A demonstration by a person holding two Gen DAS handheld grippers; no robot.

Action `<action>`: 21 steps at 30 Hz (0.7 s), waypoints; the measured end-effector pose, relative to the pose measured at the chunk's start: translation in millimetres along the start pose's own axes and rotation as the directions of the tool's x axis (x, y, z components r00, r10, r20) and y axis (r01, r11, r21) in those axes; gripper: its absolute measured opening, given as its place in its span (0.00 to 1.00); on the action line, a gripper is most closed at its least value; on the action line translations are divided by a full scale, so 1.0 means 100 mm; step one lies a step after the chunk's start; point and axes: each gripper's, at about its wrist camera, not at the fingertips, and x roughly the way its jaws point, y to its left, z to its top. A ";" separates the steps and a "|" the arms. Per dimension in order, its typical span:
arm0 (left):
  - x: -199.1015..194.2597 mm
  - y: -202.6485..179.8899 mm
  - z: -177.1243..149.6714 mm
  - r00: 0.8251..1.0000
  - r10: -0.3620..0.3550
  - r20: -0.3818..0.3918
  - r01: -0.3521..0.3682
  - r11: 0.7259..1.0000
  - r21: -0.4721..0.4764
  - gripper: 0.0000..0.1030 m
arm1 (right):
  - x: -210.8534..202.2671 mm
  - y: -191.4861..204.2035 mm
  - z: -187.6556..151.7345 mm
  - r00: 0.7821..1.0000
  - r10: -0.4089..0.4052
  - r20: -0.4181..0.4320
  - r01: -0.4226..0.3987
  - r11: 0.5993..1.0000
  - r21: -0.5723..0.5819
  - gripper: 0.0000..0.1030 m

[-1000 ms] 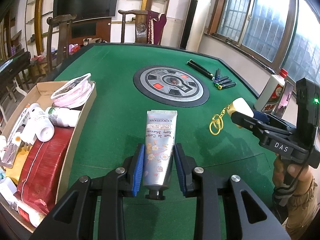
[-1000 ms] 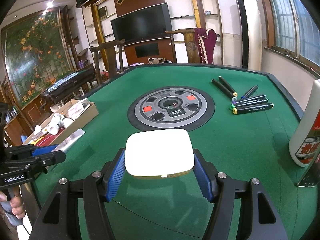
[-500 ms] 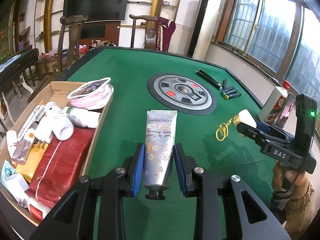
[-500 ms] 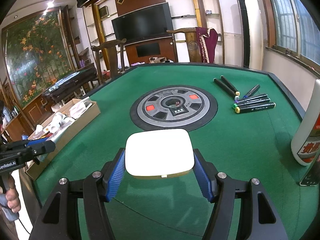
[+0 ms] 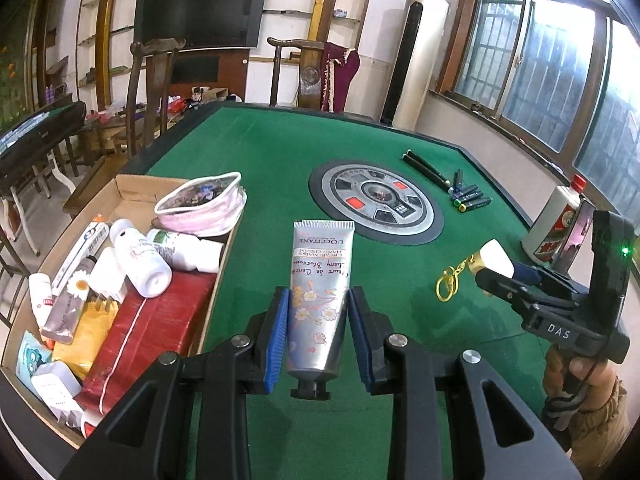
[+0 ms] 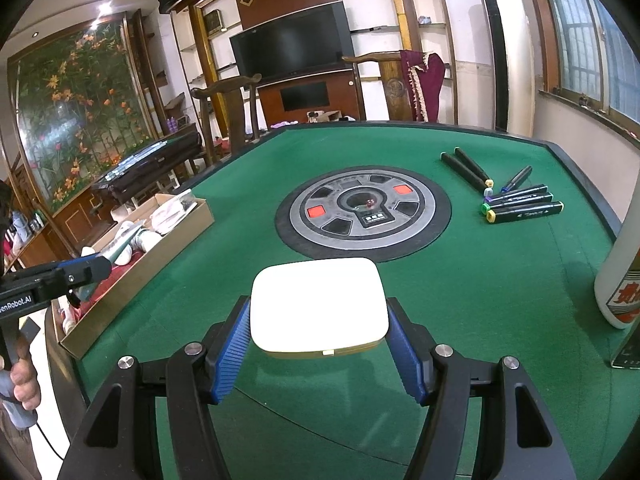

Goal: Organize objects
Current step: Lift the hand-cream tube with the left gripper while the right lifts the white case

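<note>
The left gripper (image 5: 318, 336) is clamped on a L'Occitane hand cream tube (image 5: 320, 292) — its blue pads press the tube's flowered lower half, cap toward the camera, crimped end pointing out over the green felt table (image 5: 280, 168). The tube hangs above the felt just right of the cardboard box (image 5: 132, 188) at the table's left edge. That box holds a pink-trimmed pouch (image 5: 202, 206) at its far end, white bottles (image 5: 140, 258) in the middle and a red packet (image 5: 152, 332) nearer the camera.

The right gripper (image 6: 320, 348) grips a white rounded case (image 6: 318, 304) with a gold lower edge, pads tight on both its sides; from the left wrist camera a gold key ring (image 5: 450, 284) dangles from it. The case sits on the near side of the table's round grey centre panel (image 6: 362, 212). Marker pens (image 6: 516, 200) lie right of the panel, and a white liquor bottle (image 6: 620, 280) stands further right, near the table's edge.
</note>
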 end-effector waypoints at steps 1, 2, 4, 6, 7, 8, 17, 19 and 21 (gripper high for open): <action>0.00 0.00 0.00 1.000 0.001 0.001 -0.001 1.000 0.002 0.28 | 0.00 0.00 0.00 1.000 0.000 0.003 0.000 1.000 0.000 0.67; -0.01 0.00 0.01 1.000 0.003 0.003 -0.003 1.000 0.003 0.28 | -0.01 0.00 0.00 1.000 0.002 0.005 -0.002 1.000 0.000 0.67; -0.01 0.00 0.01 1.000 0.004 0.003 -0.004 1.000 0.003 0.28 | -0.01 0.01 0.00 1.000 0.005 0.007 -0.005 1.000 0.001 0.67; -0.01 0.00 0.01 1.000 0.005 0.003 -0.005 1.000 0.003 0.28 | -0.02 0.02 0.00 1.000 0.008 0.009 -0.008 1.000 0.001 0.67; -0.01 0.01 0.01 1.000 0.007 0.002 -0.007 1.000 0.003 0.28 | -0.02 0.02 0.00 1.000 0.010 0.010 -0.010 1.000 0.001 0.67; 0.00 0.01 0.01 1.000 0.009 0.001 -0.009 1.000 0.001 0.28 | -0.03 0.03 0.01 1.000 0.012 0.011 -0.012 1.000 0.000 0.67; -0.06 0.05 0.05 1.000 0.022 0.011 -0.022 1.000 -0.003 0.28 | -0.04 0.10 0.09 0.999 0.035 0.015 -0.035 0.999 -0.009 0.67; -0.09 0.06 0.07 1.000 0.027 0.017 -0.027 1.000 0.000 0.28 | -0.03 0.13 0.14 0.999 0.043 0.017 -0.043 0.999 -0.012 0.67; -0.11 0.08 0.08 0.999 0.032 0.021 -0.032 1.000 -0.002 0.28 | -0.02 0.18 0.20 0.999 0.049 0.021 -0.049 0.999 -0.018 0.67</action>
